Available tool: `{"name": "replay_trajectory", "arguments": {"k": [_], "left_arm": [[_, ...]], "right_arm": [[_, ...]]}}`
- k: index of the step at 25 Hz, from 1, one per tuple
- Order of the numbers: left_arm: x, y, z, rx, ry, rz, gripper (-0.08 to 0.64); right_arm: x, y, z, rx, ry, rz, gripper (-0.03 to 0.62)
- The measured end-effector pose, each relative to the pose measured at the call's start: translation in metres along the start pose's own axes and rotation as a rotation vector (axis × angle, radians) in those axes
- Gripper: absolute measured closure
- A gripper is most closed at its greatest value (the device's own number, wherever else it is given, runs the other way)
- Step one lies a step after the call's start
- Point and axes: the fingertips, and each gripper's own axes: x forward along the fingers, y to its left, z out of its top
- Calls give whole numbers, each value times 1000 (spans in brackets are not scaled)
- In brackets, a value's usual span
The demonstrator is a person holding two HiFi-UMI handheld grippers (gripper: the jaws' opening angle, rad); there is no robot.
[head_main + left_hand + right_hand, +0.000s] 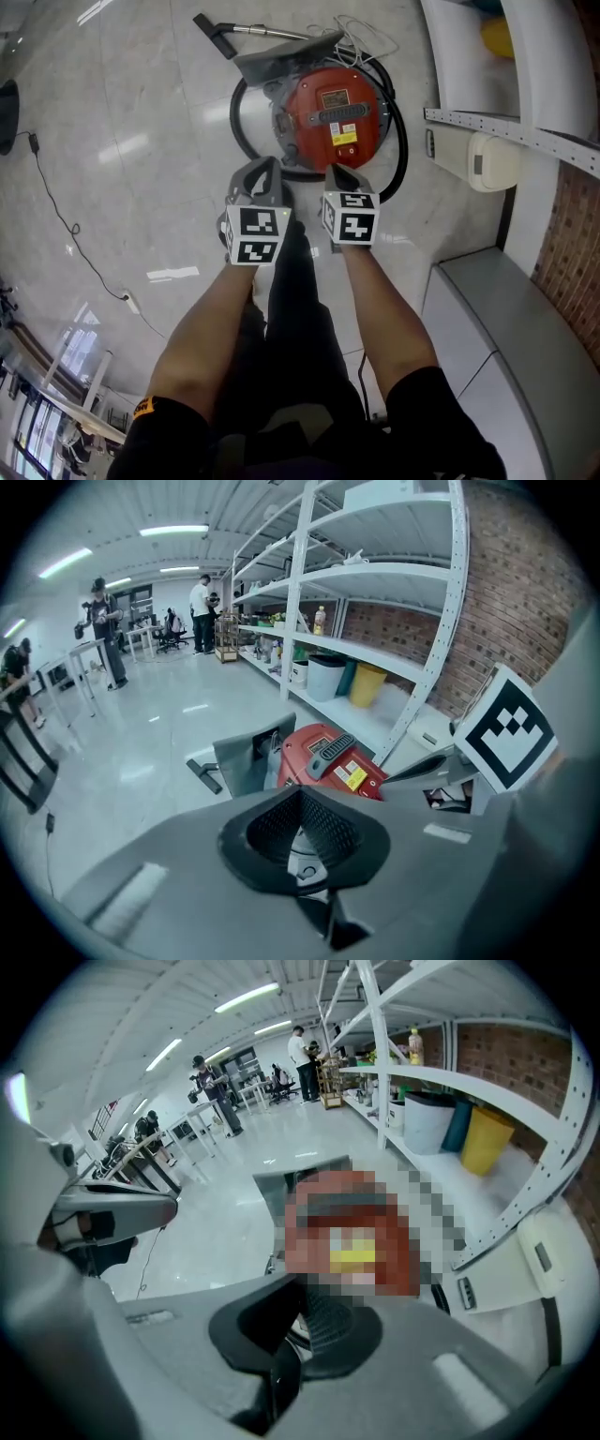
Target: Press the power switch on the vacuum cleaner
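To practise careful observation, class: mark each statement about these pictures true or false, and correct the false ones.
1. The vacuum cleaner is red. True.
2. The vacuum cleaner stands on a shelf. False: it stands on the floor.
3. A black hose curves round the vacuum cleaner. True.
4. The left gripper is shut with nothing between its jaws. True.
5. The right gripper is wide open. False: the right gripper is shut, jaws together.

Your left forearm point(202, 328) and right forearm point(394, 314) stretch side by side toward 12 o'clock. Your left gripper point(263, 171) points to 12 o'clock, jaws pressed together and empty; your right gripper point(341, 175), just beside it at 3 o'clock, matches.
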Motion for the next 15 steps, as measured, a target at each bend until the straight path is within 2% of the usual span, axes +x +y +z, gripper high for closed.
{"name": "replay_trajectory", "arguments": {"k": [3,9,15], "left_arm": [[-27,18,0,1,-39,34,545],[-105,42,-51,-22,-58,86,545],[-201,48,-92,-19,-179,102,545]], "right_arm": [[-22,20,5,-31,-51,3,600],[-84,61,-19,-83,-127,-10,600],[-150,125,-73,-126,-223,15,600]]}}
